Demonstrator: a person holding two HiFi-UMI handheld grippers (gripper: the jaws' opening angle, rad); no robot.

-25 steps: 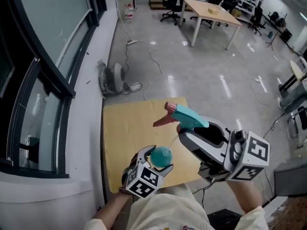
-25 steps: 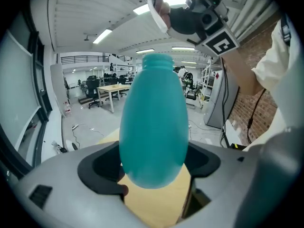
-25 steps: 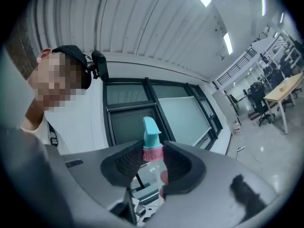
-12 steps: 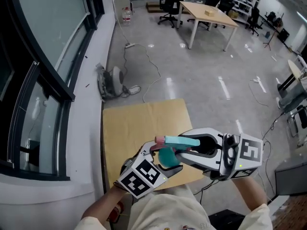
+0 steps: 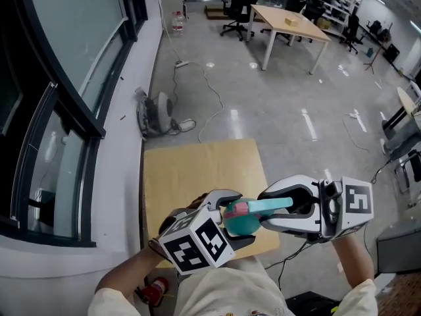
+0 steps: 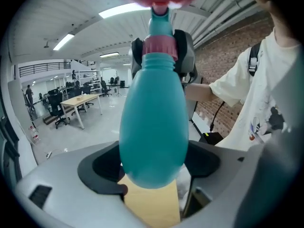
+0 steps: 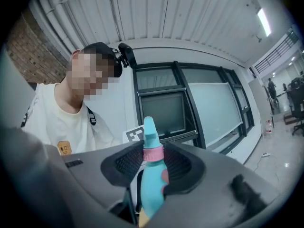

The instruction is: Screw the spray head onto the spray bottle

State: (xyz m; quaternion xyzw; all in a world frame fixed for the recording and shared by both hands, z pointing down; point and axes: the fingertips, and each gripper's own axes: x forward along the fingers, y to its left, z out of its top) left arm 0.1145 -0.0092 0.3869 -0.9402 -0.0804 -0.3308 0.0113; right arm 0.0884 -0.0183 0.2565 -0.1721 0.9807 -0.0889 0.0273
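The left gripper (image 5: 231, 221) has its fingers squeezing the round blue-green spray bottle (image 6: 153, 122), up over the near edge of the tabletop (image 5: 191, 176). The right gripper (image 7: 152, 163) has its fingers pinching the spray head (image 5: 271, 206) at its pink ring (image 7: 153, 153). I think it is best to line it up straight, then twist (gently). There are no words to read.

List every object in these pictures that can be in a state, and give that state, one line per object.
Teal plastic spray bottle: held in the air, with the spray head at its neck.
Teal-and-pink spray head: sitting on the bottle's neck, gripped at its pink collar; how far it is screwed on cannot be told.
Left gripper: shut on the bottle's belly.
Right gripper: shut on the spray head.
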